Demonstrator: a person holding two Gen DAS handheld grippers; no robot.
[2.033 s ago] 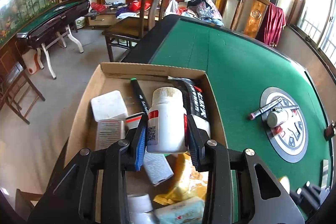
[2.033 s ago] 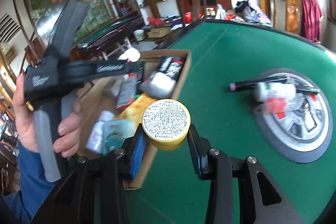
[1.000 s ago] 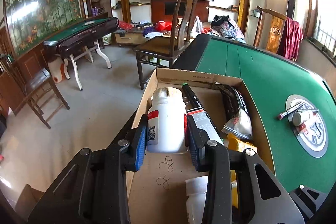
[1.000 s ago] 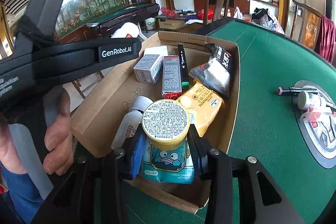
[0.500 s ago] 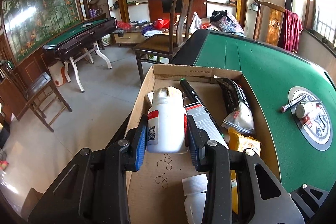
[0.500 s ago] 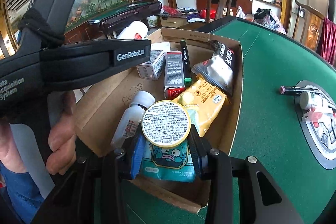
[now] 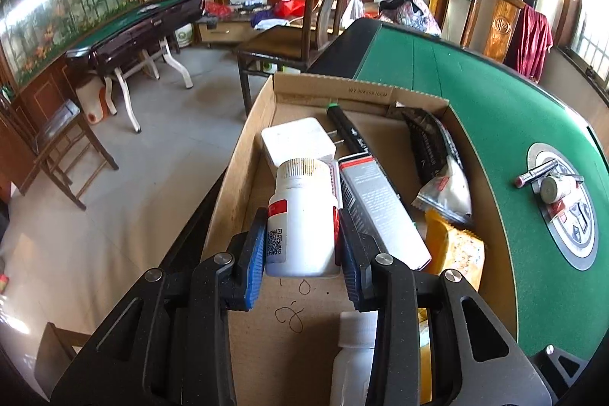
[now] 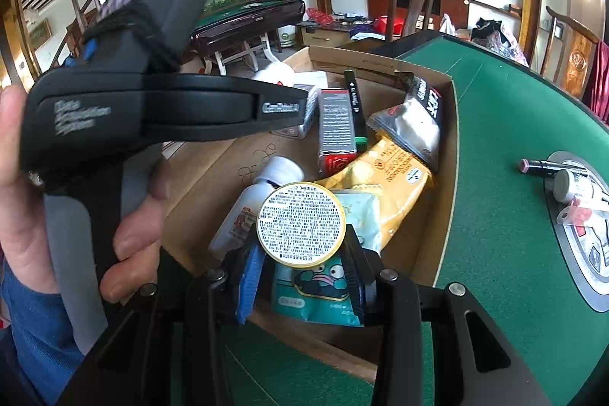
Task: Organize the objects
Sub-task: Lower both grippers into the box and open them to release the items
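Holding one white bottle (image 7: 302, 219) upright, the left gripper (image 7: 300, 246) has both blue pads pressed on its sides, over the bare near-left part of the one cardboard box (image 7: 243, 155); bottle carries a red band & a QR code, other print too small to read. Right gripper (image 8: 300, 253) is clamped on one round yellow tin (image 8: 301, 224), its face w/ dense fine print turned to the camera, unreadable, hanging over the box's near end. A hand (image 8: 23, 200) grips the left tool's handle, whose side reads "GenRobot.AI" and, blurred, what looks like "Data Acquisition System". Inside the box: 1 white charger (image 7: 297, 143) w/ two prongs, 1 black marker (image 7: 348, 136) w/ green cap, 1 grey carton (image 7: 380, 212) w/ red end, 1 small grey box (image 8: 304, 117) mostly hidden, 1 black-and-clear pouch (image 7: 437, 170), 1 yellow pouch (image 8: 396, 174) w/ lettering I can't read, 1 teal packet (image 8: 323, 288) w/ a cartoon face, 1 small white bottle (image 8: 262, 200) lying down. Pen scribbles on the box floor; a printed code on its far flap, not legible. On the green table (image 7: 495, 139), well apart from the box: 1 lipstick (image 7: 536, 172), 1 small white jar (image 7: 553, 189) on the round centre panel.
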